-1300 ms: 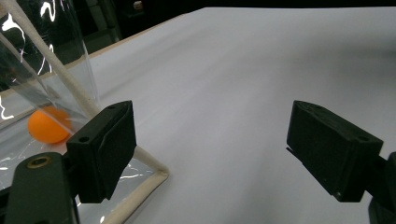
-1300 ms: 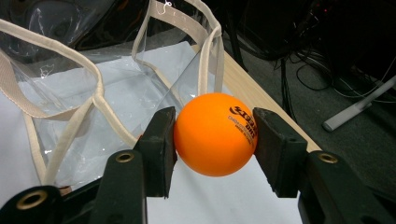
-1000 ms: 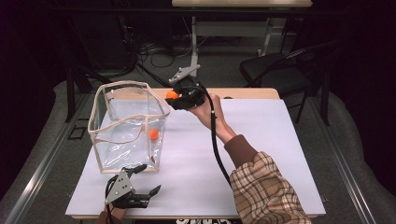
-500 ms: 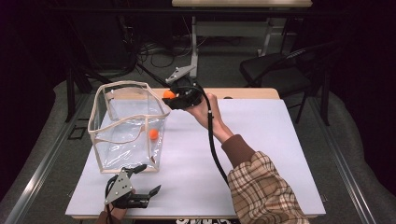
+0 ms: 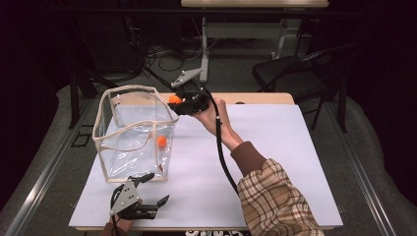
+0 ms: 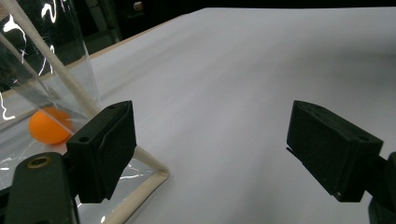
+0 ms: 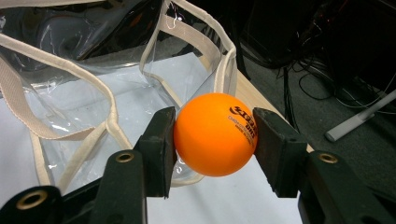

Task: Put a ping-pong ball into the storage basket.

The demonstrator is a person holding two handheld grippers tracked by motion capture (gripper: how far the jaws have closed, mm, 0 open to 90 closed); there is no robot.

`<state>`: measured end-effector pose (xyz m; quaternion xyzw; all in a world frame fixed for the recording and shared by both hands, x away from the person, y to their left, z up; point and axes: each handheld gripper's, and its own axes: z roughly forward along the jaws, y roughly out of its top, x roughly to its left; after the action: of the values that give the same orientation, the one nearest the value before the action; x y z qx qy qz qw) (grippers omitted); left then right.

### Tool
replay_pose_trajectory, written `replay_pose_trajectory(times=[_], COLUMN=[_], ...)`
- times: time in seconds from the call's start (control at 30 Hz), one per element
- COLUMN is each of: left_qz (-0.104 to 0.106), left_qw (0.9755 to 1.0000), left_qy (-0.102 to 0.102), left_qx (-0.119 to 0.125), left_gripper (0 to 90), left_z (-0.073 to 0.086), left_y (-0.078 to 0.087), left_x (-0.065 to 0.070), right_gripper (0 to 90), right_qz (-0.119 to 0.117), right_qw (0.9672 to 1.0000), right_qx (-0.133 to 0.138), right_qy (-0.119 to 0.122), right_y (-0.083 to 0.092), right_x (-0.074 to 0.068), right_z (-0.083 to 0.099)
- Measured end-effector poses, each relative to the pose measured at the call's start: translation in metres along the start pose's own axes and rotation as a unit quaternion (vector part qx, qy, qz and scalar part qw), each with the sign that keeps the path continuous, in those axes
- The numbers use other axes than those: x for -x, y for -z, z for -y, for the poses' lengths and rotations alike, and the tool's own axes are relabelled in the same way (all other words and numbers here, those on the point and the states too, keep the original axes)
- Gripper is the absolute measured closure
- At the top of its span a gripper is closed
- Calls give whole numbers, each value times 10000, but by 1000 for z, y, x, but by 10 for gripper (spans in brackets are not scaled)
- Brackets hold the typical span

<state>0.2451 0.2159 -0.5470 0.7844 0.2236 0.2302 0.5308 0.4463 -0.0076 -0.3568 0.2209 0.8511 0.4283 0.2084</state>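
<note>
A clear plastic bag with cream trim stands open on the white table at the left. One orange ball lies inside it, seen through the wall as well in the left gripper view. My right gripper is shut on a second orange ball, held at the bag's far right rim. That ball shows just above the rim from above. My left gripper rests near the table's front left edge, open and empty, its jaws beside the bag's lower corner.
A black cable trails from the right gripper along the plaid sleeve. Beyond the table stand a black chair and a desk leg with cables on the floor. White tabletop stretches to the right of the bag.
The right gripper has carried the orange ball a little to the left, toward the bag's rim. The left gripper has stayed where it was.
</note>
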Motion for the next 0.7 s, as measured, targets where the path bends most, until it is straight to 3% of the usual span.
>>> replay_pose_trajectory(times=[0.7], left_qz=[0], left_qw=[10000], left_qy=[13], left_qx=[8], left_gripper=[157], left_z=[0], left_y=[0], left_x=[0], right_gripper=[508], right_qz=[-27], right_qw=[10000], right_qx=[54], right_qy=[19], right_y=[-6], right_x=[-3], right_z=[-7])
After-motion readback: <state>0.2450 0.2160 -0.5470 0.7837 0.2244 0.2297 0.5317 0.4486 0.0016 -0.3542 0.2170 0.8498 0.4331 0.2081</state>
